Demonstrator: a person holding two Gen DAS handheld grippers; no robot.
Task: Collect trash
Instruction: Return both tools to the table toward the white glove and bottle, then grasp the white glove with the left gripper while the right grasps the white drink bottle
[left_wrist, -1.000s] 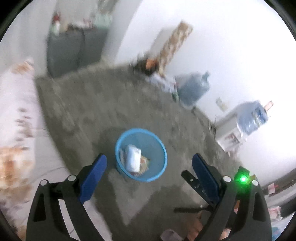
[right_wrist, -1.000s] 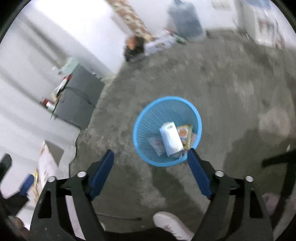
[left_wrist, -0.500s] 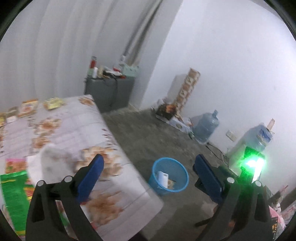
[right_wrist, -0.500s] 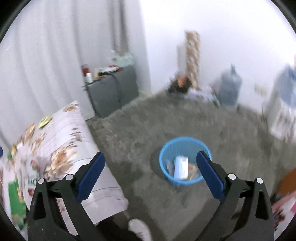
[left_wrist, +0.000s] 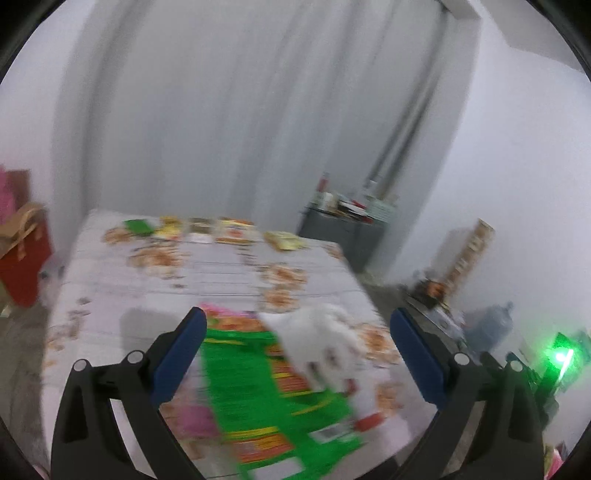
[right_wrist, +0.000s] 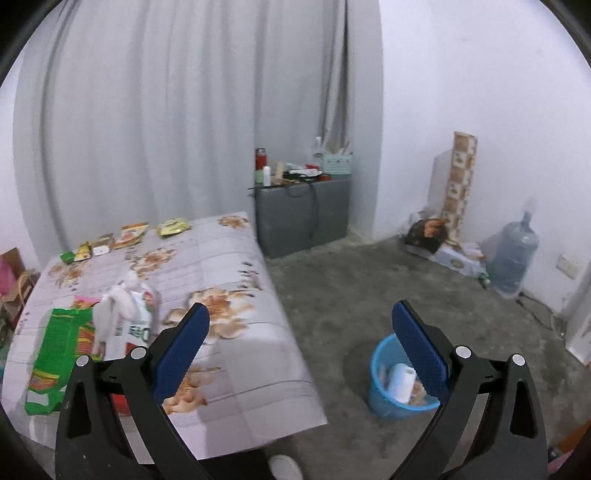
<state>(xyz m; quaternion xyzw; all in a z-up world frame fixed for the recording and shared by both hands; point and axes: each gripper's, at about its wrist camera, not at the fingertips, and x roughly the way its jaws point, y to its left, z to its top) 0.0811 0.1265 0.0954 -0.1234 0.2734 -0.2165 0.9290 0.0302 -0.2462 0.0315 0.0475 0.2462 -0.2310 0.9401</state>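
Both grippers have swung from the round blue plastic basket (right_wrist: 400, 384) to the floral tabletop (right_wrist: 236, 266), jaws just opened wide and empty, left gripper (left_wrist: 295, 350) nearer, the crinkled green snack bag (left_wrist: 273, 387) lying lengthwise between its jaws.

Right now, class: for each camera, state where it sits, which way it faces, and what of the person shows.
Left wrist: on the left gripper, facing the table and green packet; only its fingers show.
Right wrist: on the right gripper, facing table edge, floor and blue bin; a shoe shows.
Shared: table, green packet, grey cabinet.
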